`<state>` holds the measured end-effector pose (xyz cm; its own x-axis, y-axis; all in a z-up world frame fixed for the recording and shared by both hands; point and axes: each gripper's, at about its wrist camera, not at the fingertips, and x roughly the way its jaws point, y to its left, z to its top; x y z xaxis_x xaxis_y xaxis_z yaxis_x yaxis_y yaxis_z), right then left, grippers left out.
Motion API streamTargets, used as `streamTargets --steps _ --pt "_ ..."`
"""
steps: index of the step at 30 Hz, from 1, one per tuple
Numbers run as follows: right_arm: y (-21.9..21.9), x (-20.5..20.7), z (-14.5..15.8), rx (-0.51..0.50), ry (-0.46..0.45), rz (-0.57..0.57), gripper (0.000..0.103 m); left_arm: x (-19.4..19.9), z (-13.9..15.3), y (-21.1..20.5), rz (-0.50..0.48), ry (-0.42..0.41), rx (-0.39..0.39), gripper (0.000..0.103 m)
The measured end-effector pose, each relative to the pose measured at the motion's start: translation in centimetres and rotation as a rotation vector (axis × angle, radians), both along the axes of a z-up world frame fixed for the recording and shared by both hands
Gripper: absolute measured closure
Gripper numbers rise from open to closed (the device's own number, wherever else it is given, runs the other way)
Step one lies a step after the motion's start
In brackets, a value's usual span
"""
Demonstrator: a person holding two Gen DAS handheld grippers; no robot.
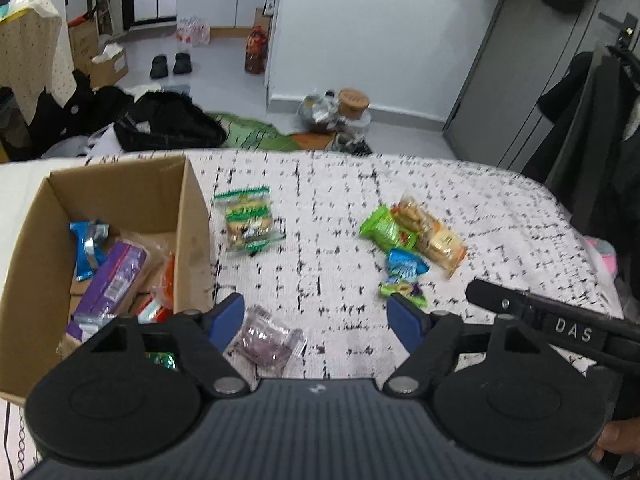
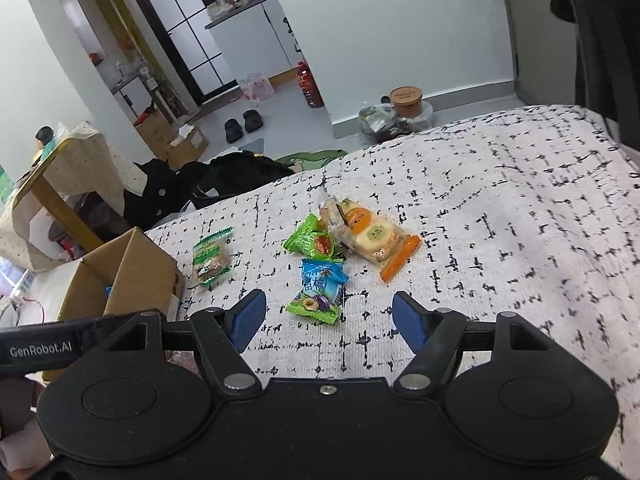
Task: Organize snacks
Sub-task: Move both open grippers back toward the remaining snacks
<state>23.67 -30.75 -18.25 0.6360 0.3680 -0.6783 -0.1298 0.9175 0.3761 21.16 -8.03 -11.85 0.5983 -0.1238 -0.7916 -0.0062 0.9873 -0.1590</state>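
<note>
A cardboard box (image 1: 192, 216) stands at the left of the cloth-covered table and holds several snack packets, among them a purple one (image 1: 114, 280). My left gripper (image 1: 320, 320) is open and empty above the cloth, with a clear purple-filled packet (image 1: 266, 338) just below its left finger. A green-striped biscuit packet (image 1: 248, 220) lies right of the box. A pile of snacks lies further right: a green packet (image 2: 314, 240), an orange biscuit pack (image 2: 376, 240), a blue packet (image 2: 322, 280) and a small green packet (image 2: 314, 306). My right gripper (image 2: 328, 318) is open and empty, just in front of the small green packet.
The table's far edge drops to a floor with black bags (image 1: 168, 124), a green mat and a lidded jar (image 1: 352, 104). Dark coats (image 1: 592, 120) hang at the right. The box (image 2: 132, 276) also shows at the left in the right wrist view.
</note>
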Motion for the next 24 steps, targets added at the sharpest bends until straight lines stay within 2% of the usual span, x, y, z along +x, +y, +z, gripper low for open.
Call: streamTargets --steps 4,8,12,19,24 --pt "0.1 0.7 -1.1 0.031 0.006 0.019 0.034 0.6 -1.0 -1.0 -0.001 0.067 0.046 0.037" --pt "0.2 1.1 -1.9 0.063 0.019 0.048 0.035 1.2 -2.2 -1.6 0.017 0.130 0.069 0.039" --pt "-0.4 1.3 -2.6 0.082 0.024 0.045 0.035 2.0 -3.1 -1.3 0.082 0.179 0.081 0.039" --pt "-1.6 1.6 -3.3 0.134 0.052 0.032 0.038 3.2 -3.9 -1.9 0.164 0.187 0.150 0.039" --pt "-1.8 1.8 -3.6 0.163 0.062 0.039 0.039 4.5 -4.3 -2.5 0.214 0.231 0.200 0.039"
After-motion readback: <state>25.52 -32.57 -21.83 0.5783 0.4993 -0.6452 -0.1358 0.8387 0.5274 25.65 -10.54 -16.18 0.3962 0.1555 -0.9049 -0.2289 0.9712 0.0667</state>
